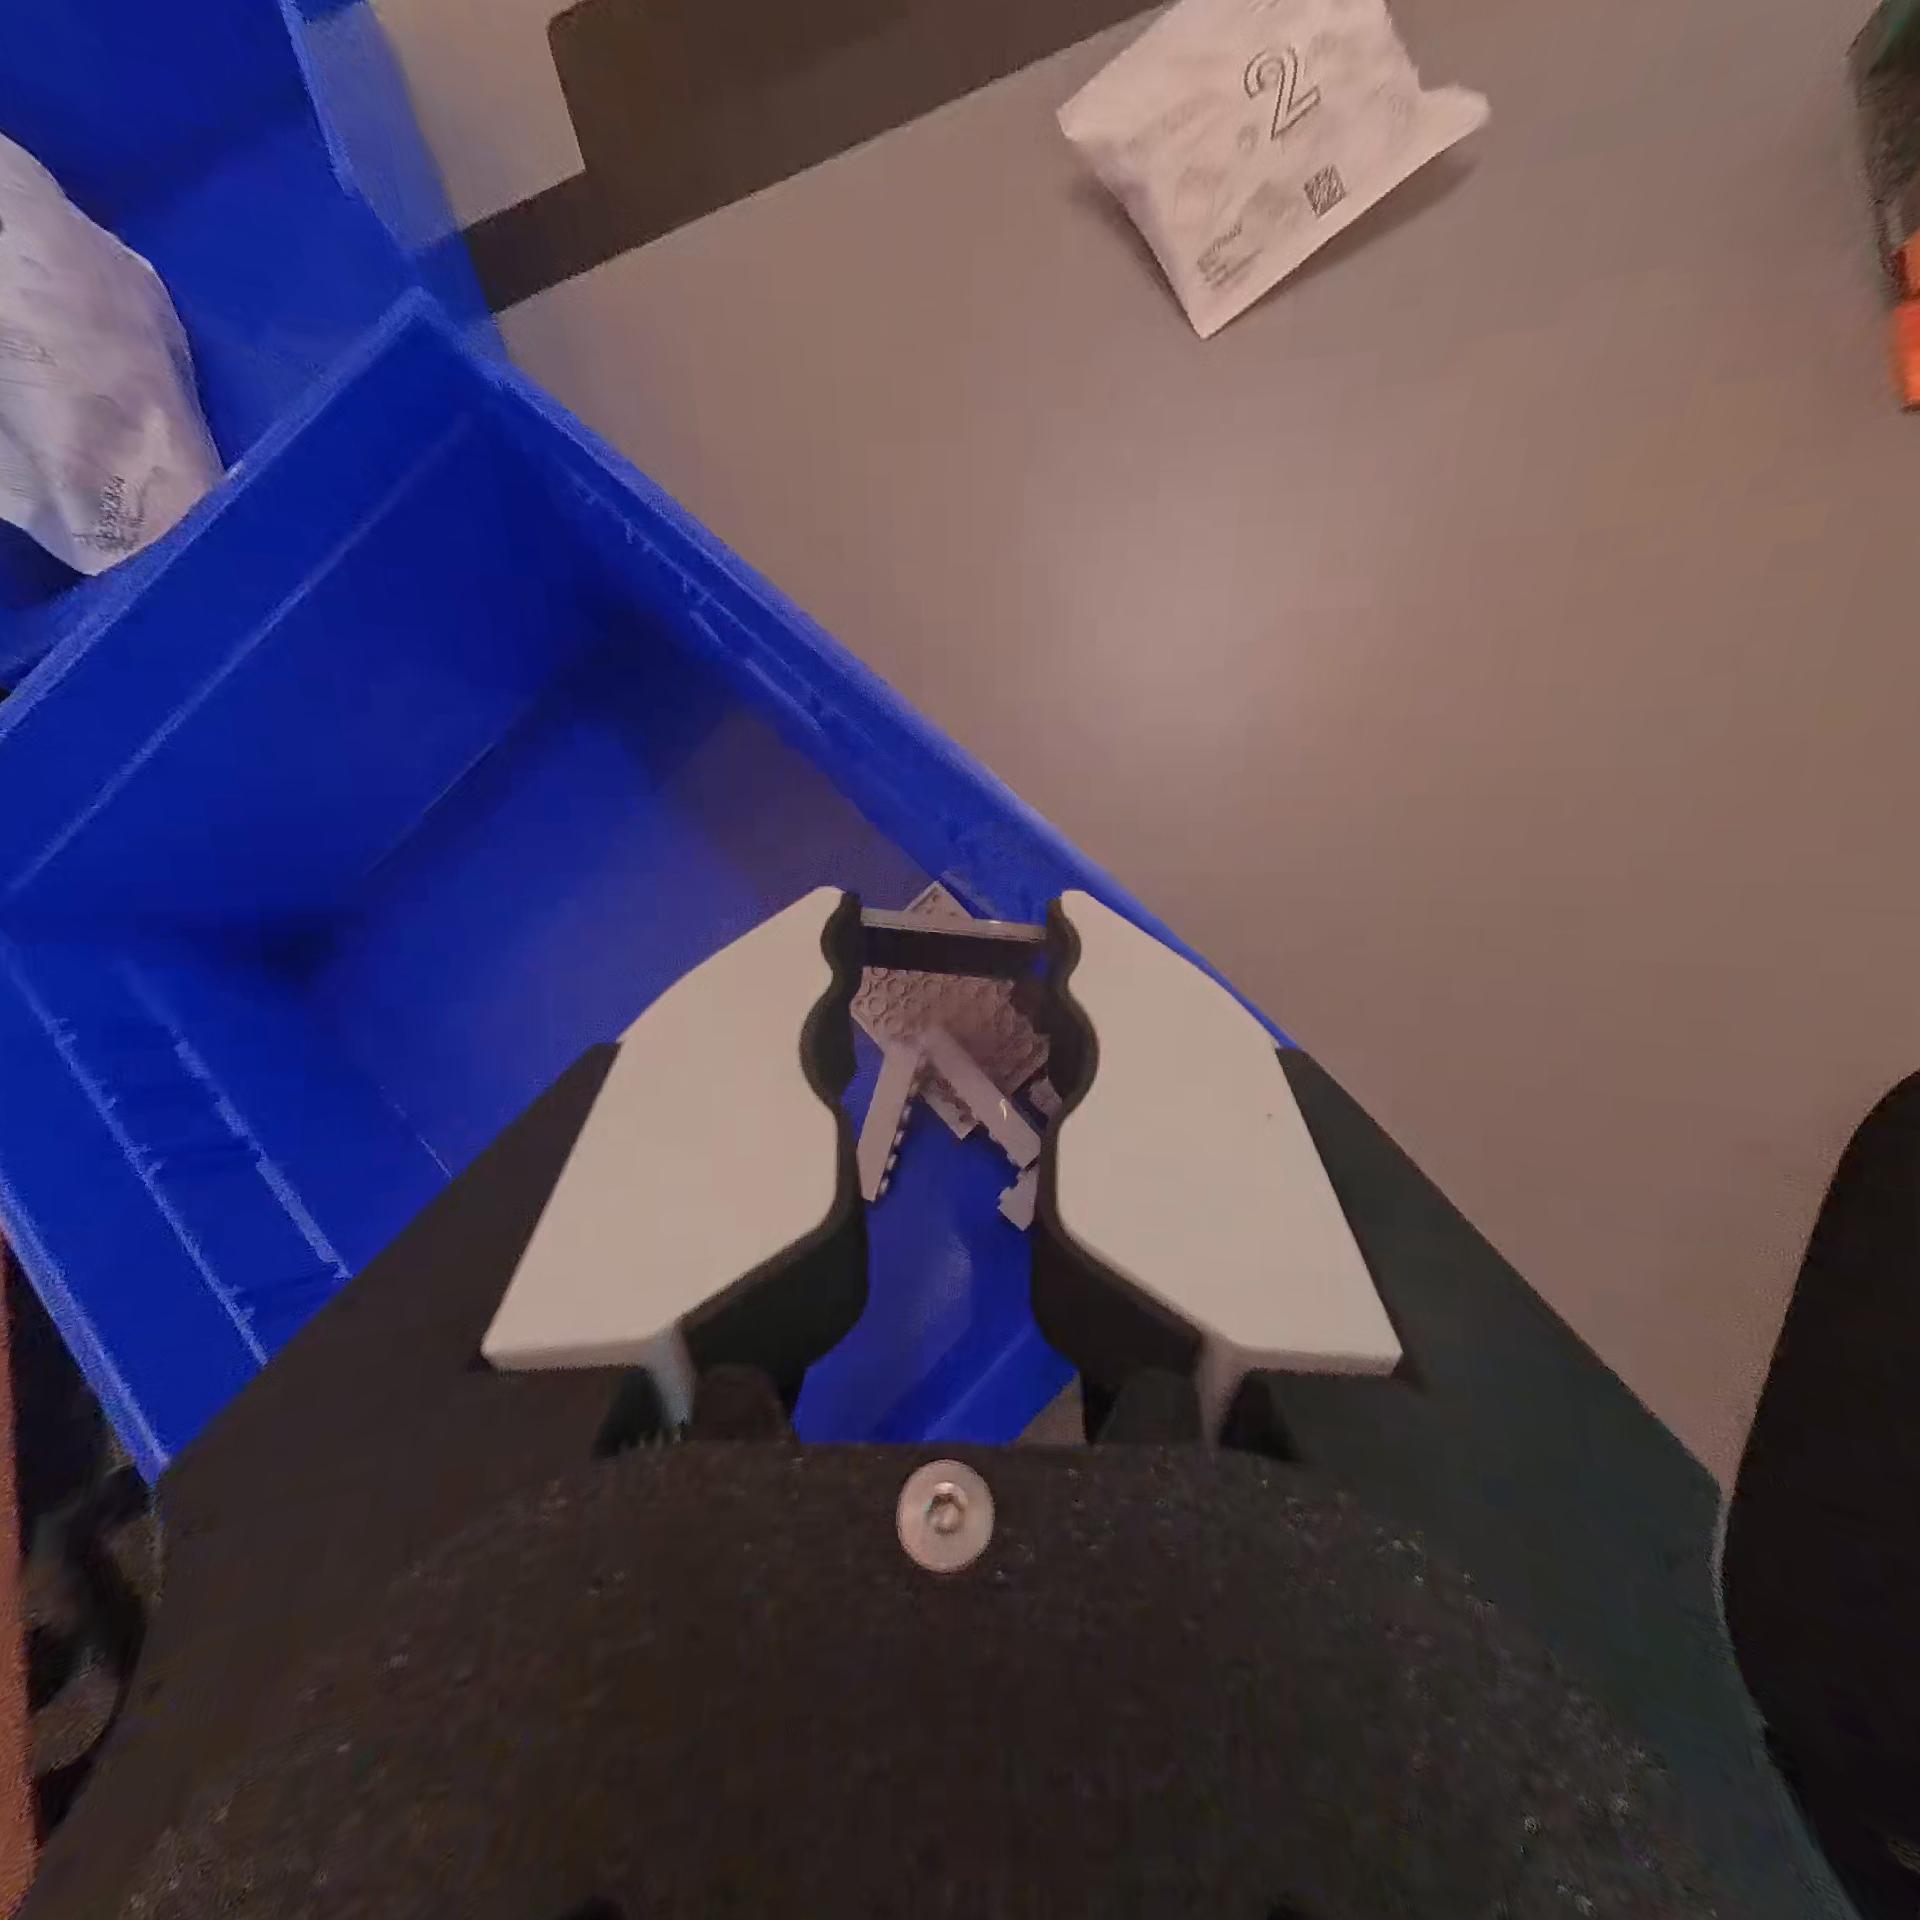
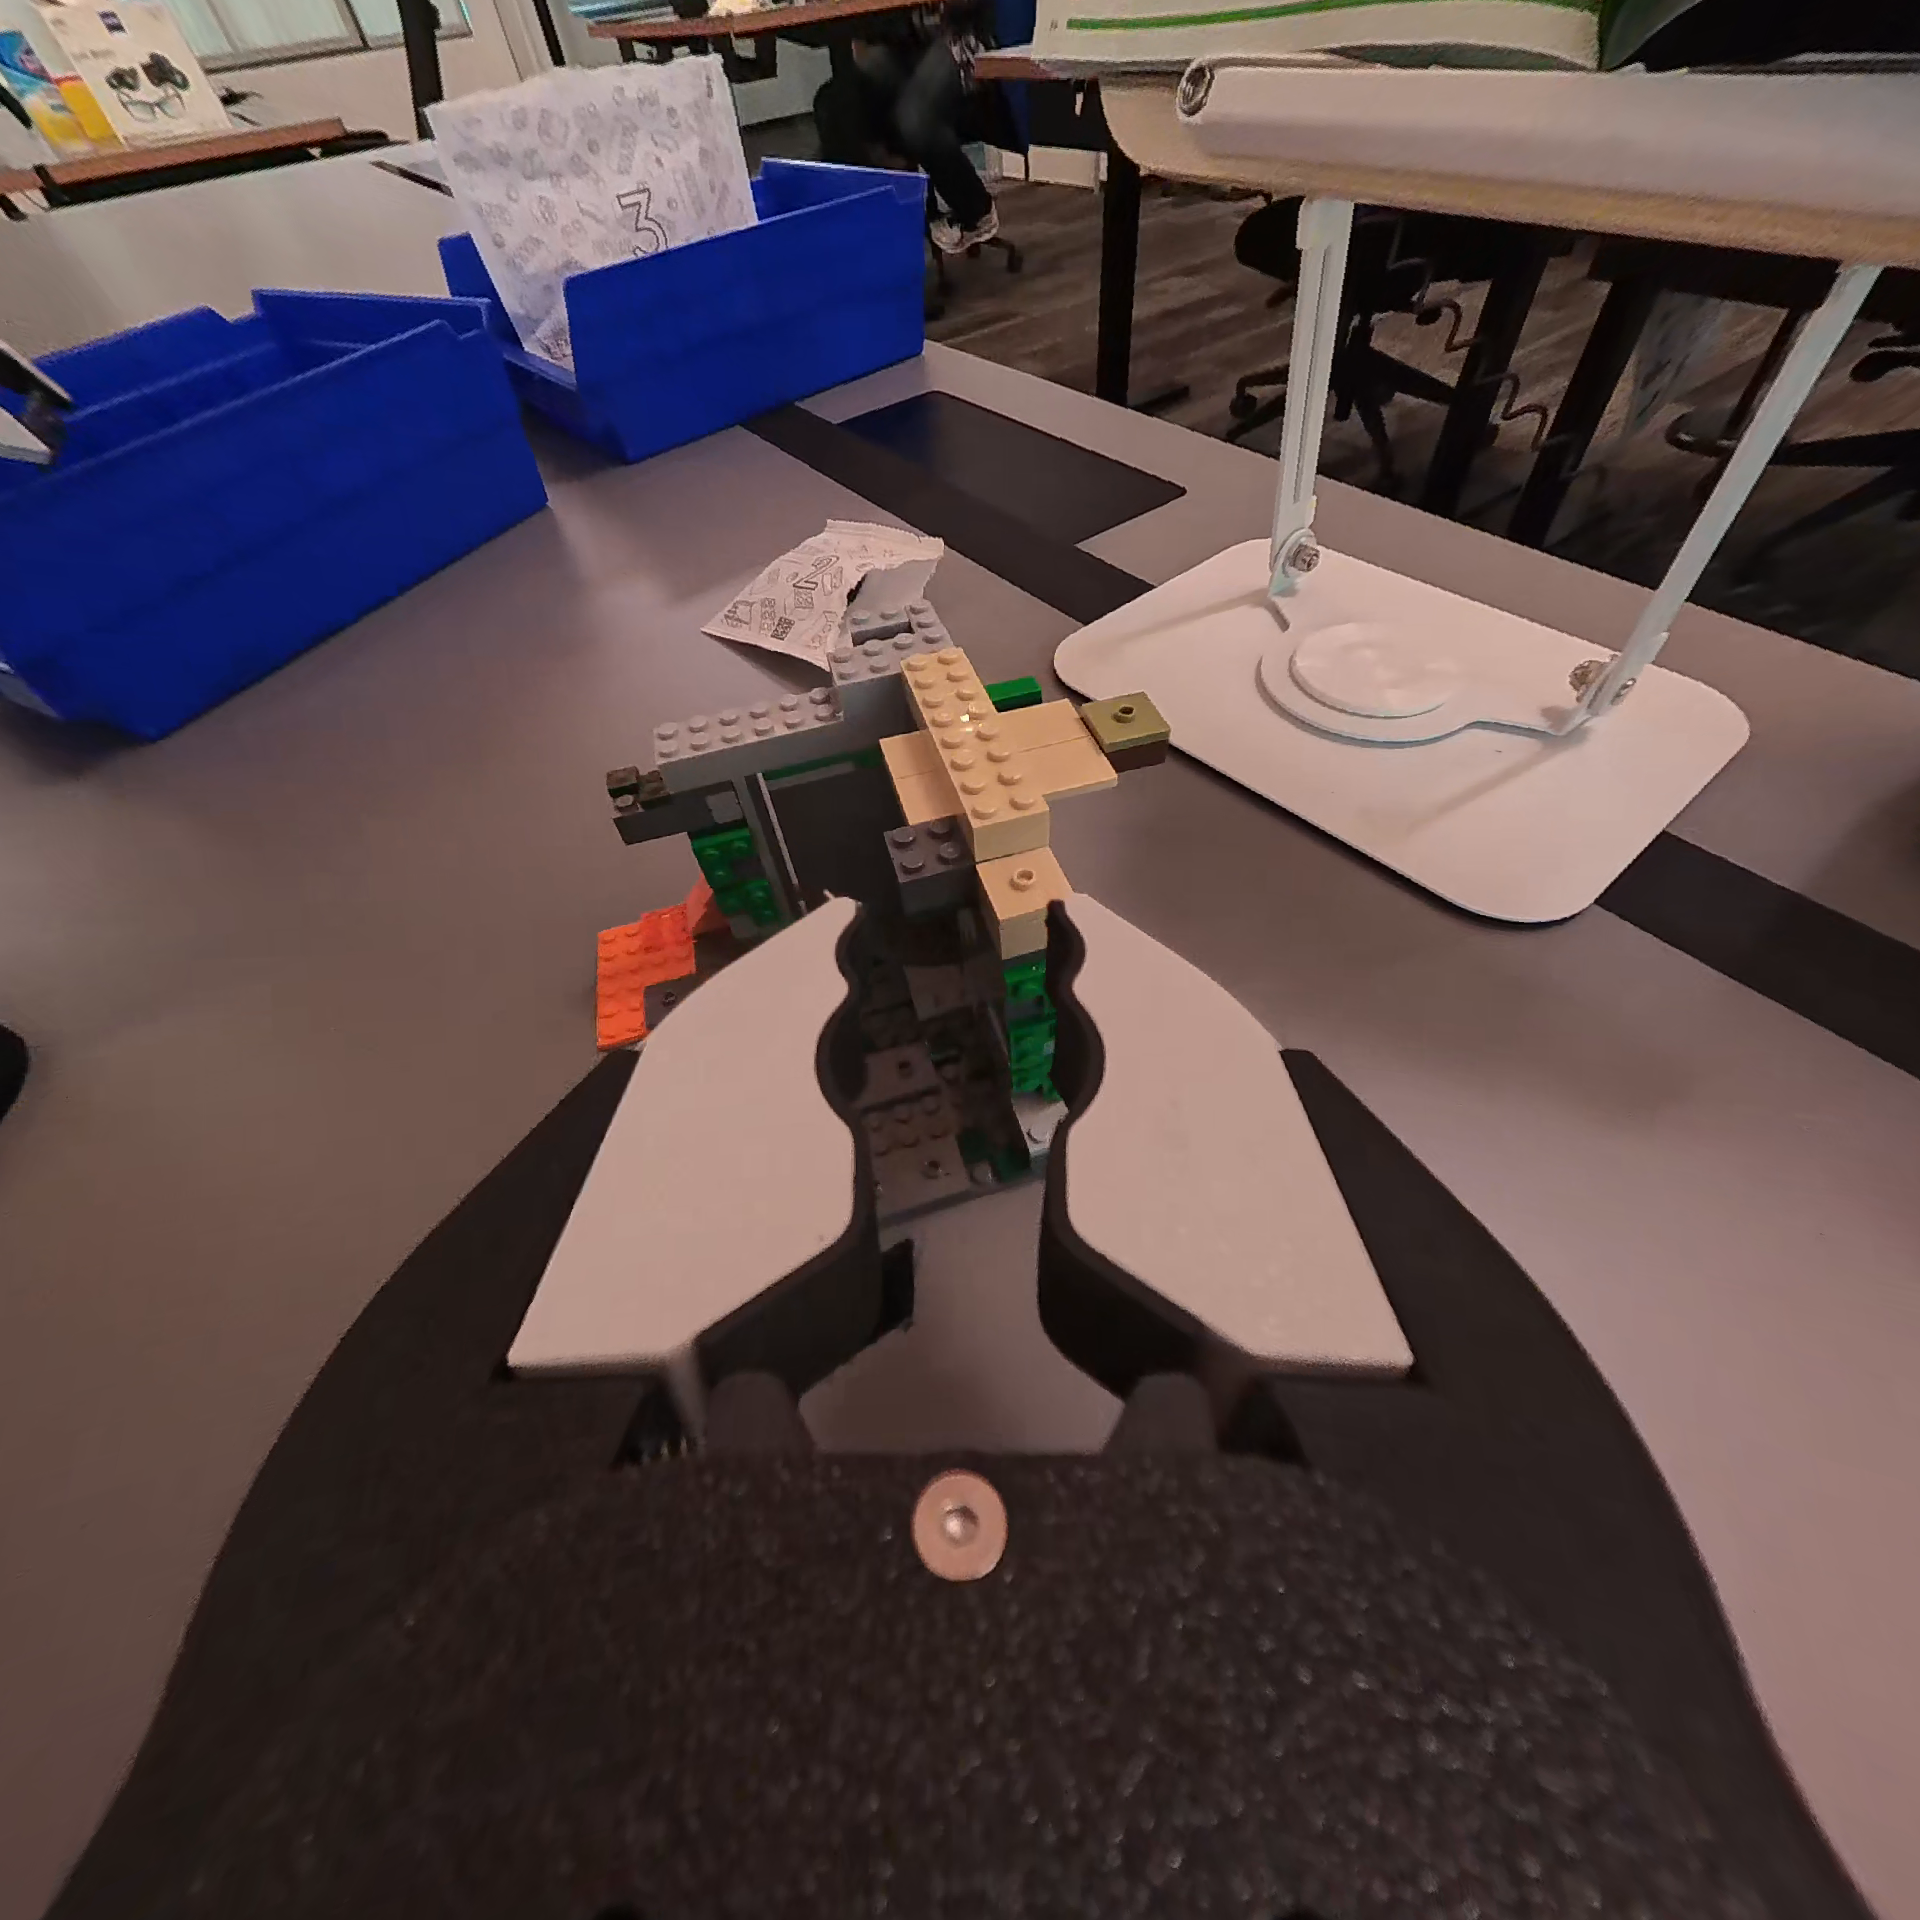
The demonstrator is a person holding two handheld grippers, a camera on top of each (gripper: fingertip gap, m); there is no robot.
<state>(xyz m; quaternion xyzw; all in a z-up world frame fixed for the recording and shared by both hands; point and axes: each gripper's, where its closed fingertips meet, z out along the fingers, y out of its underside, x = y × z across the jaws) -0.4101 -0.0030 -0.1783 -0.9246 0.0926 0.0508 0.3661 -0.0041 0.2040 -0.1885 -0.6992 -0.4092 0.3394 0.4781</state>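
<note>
At the bench's left side, the left claw [image 1: 954,935] hangs over the near bin [image 1: 436,790], just inside its right wall. Its pads press on a small grey brick piece [image 1: 951,1023], clamped at the tips, with thin grey plates dangling below over the bin floor. A far bin [image 1: 249,156] behind holds a white bag [image 1: 94,416]. Another bag [image 1: 1268,156] lies flat on the bench toward the far edge.

Further right, the right claw [image 2: 954,925] sits low on the bench at the model [image 2: 894,831], a stack of grey, tan, green and orange bricks. The jaws stand partly open around the model's near column; whether the pads touch it is unclear, so it does not read as gripped. To the right stands a white stand [image 2: 1403,727].

Risks, as a judgement: the dangling plates look loosely joined and could drop off if the left claw jolts or clips the bin wall. The model is top-heavy with overhanging tan plates; a sideways nudge from the right claw could tip it or snap a section loose.
</note>
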